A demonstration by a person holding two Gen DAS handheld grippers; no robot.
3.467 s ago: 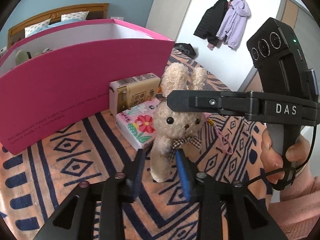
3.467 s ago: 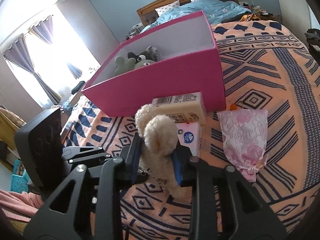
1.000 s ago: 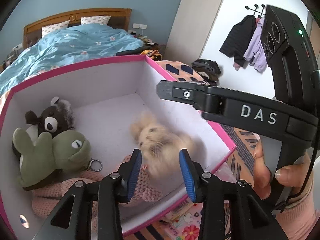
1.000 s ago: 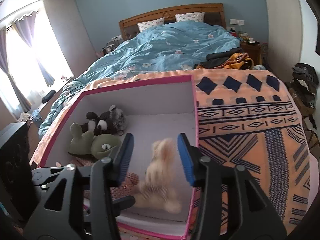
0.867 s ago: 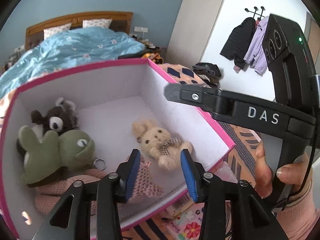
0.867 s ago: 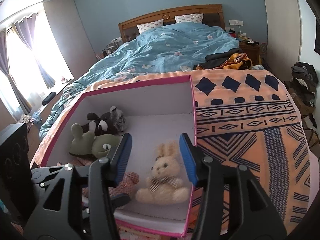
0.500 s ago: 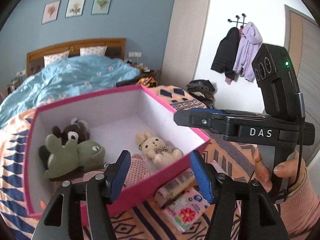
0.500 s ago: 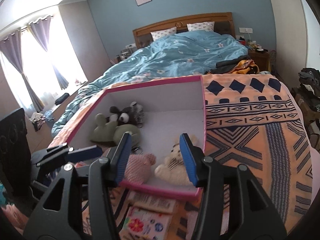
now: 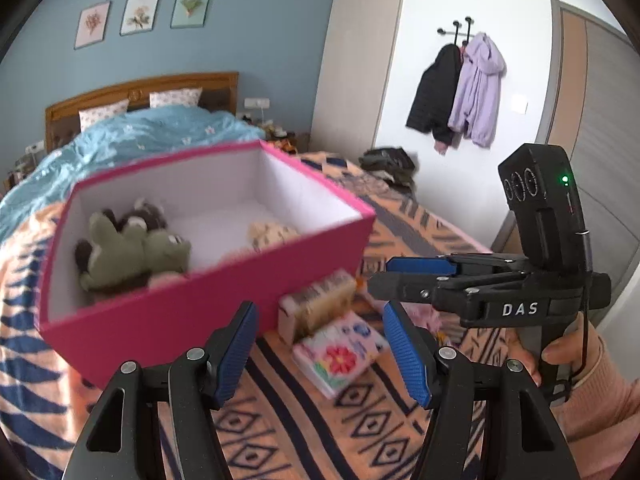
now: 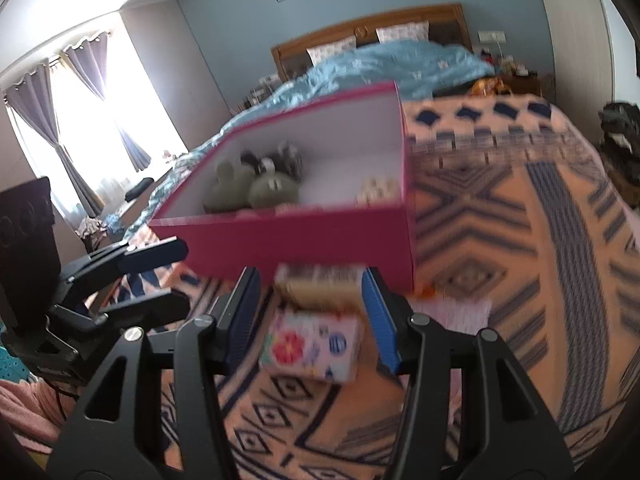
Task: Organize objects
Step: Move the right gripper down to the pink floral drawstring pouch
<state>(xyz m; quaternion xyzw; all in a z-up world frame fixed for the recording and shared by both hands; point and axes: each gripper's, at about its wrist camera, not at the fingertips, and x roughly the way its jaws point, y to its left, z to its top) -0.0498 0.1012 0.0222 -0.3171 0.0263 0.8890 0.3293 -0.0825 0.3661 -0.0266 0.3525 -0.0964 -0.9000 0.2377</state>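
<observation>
A patterned orange and navy blanket (image 9: 304, 432) is spread beneath everything. On it a pink cardboard box (image 9: 192, 304) with a white lining is set, ahead of both grippers. Inside it, a green plush frog (image 9: 132, 252) and a dark plush animal (image 9: 144, 214) are piled at the left, and a cream plush bunny (image 9: 268, 234), blurred, is lain near the right wall. Just outside the box's front wall, a tan carton (image 10: 320, 284) and a floral tissue pack (image 10: 312, 346) are seen, framed between the spread fingers of the right gripper (image 10: 310, 312), untouched. The left gripper (image 9: 320, 354) is likewise held wide apart and empty. "DAS" is printed in white on the right gripper's black body. A pale pink pouch (image 10: 460, 308), possibly fabric, is lain beside the pack.
</observation>
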